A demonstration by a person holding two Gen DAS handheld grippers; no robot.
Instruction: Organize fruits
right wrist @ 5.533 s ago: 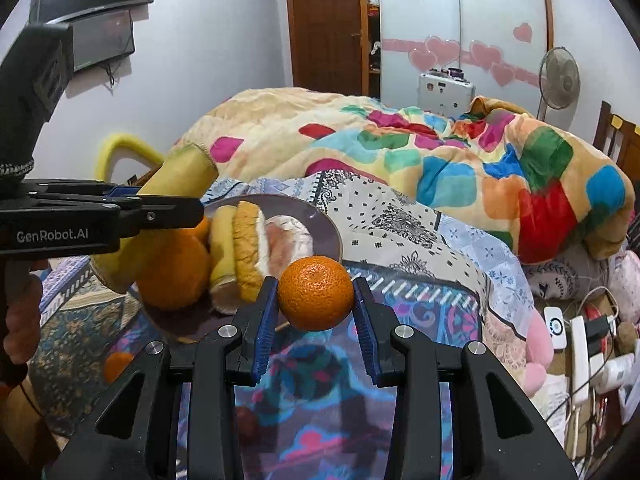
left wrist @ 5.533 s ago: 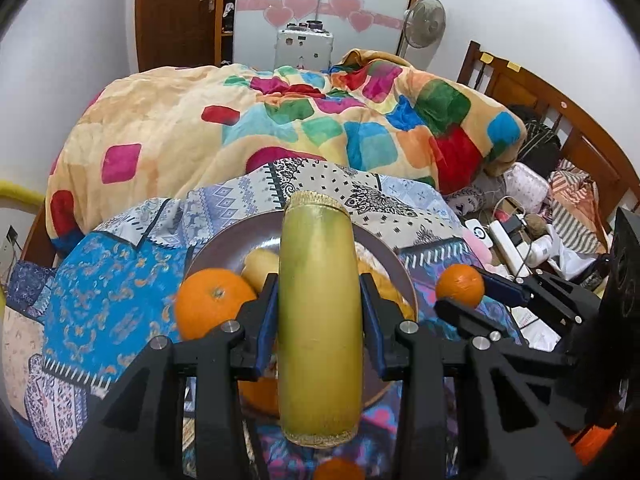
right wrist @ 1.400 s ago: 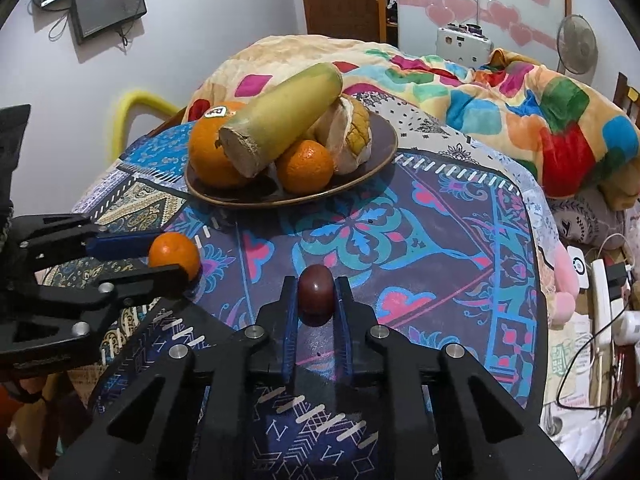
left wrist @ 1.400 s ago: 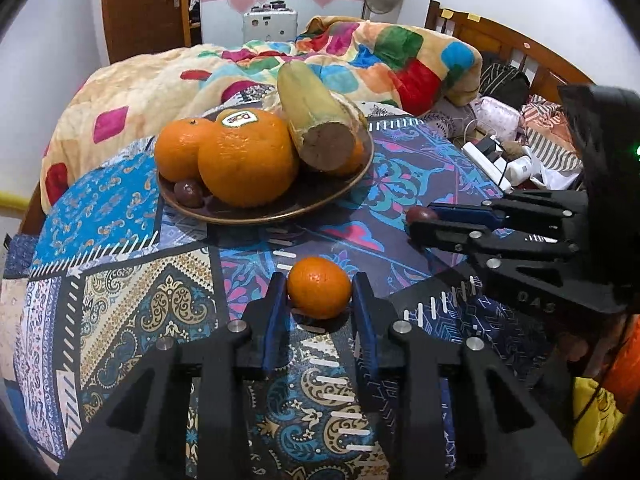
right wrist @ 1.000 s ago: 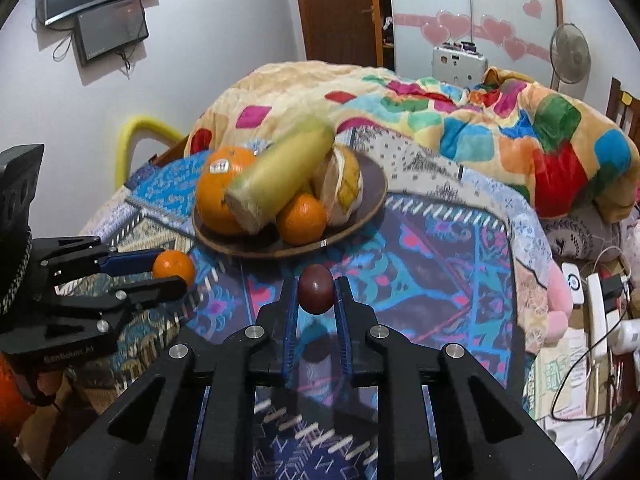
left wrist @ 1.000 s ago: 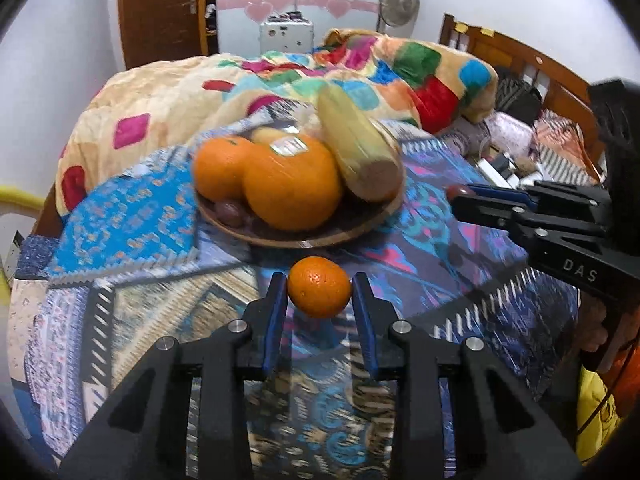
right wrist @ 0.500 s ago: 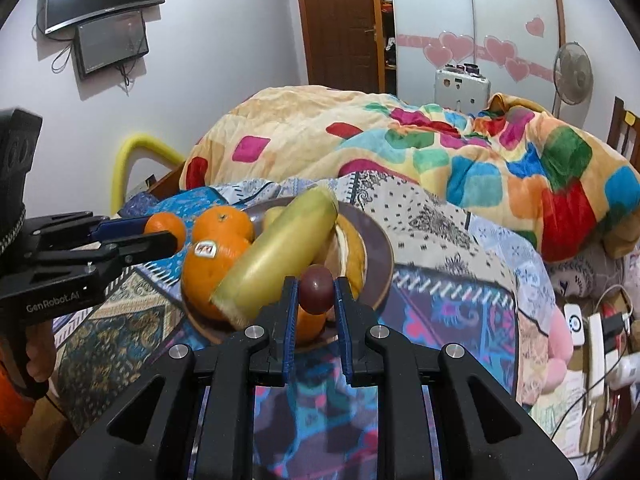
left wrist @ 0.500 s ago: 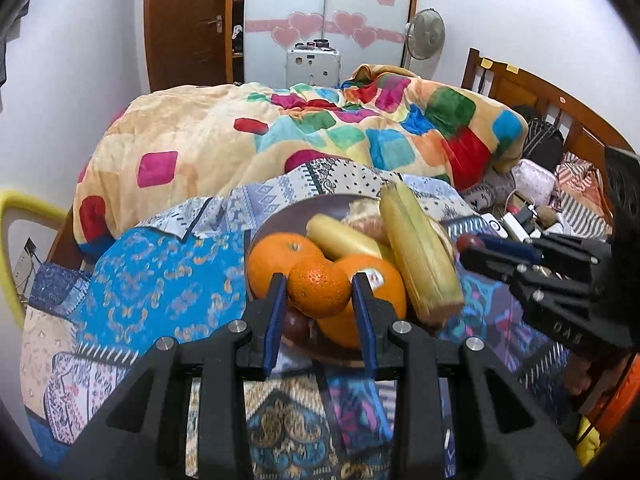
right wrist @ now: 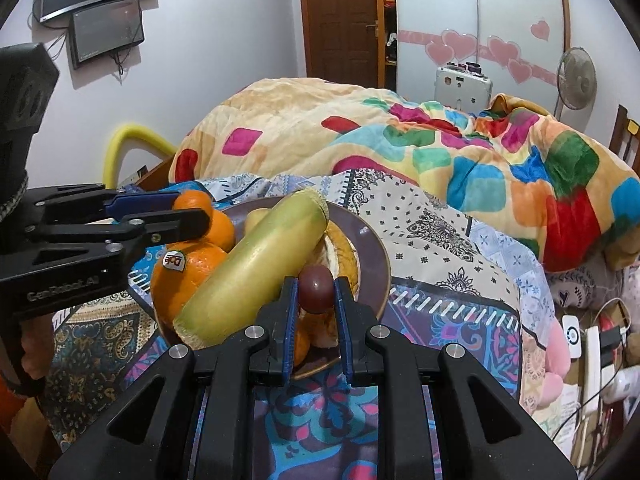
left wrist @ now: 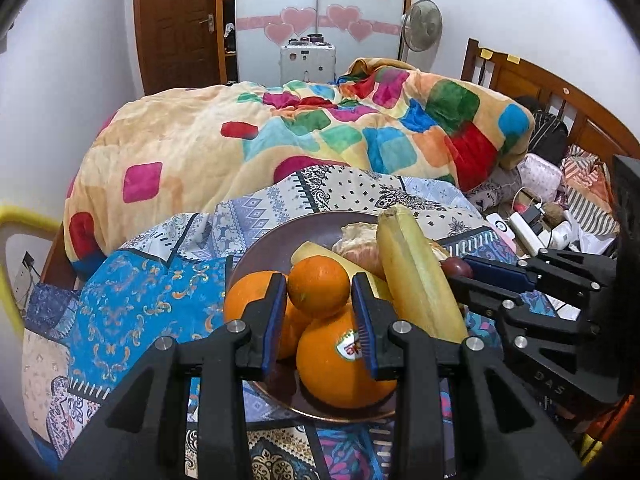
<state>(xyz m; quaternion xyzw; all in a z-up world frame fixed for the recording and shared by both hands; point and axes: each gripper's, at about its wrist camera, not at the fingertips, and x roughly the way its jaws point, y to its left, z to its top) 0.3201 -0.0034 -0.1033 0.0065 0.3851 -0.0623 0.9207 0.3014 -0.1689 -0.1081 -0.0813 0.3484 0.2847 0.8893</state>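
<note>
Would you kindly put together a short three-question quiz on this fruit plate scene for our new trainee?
1. True or false: the left gripper holds a small orange in its jaws.
2. Which fruit sits between the jaws of the right gripper? A) a banana B) a dark red grape-like fruit C) a lemon
3. Fill in: the long yellow-green stalk lies across the fruit on the brown ____.

Key:
1. True; the small orange is clamped above the plate, over the large stickered orange.
2. B
3. plate
</note>
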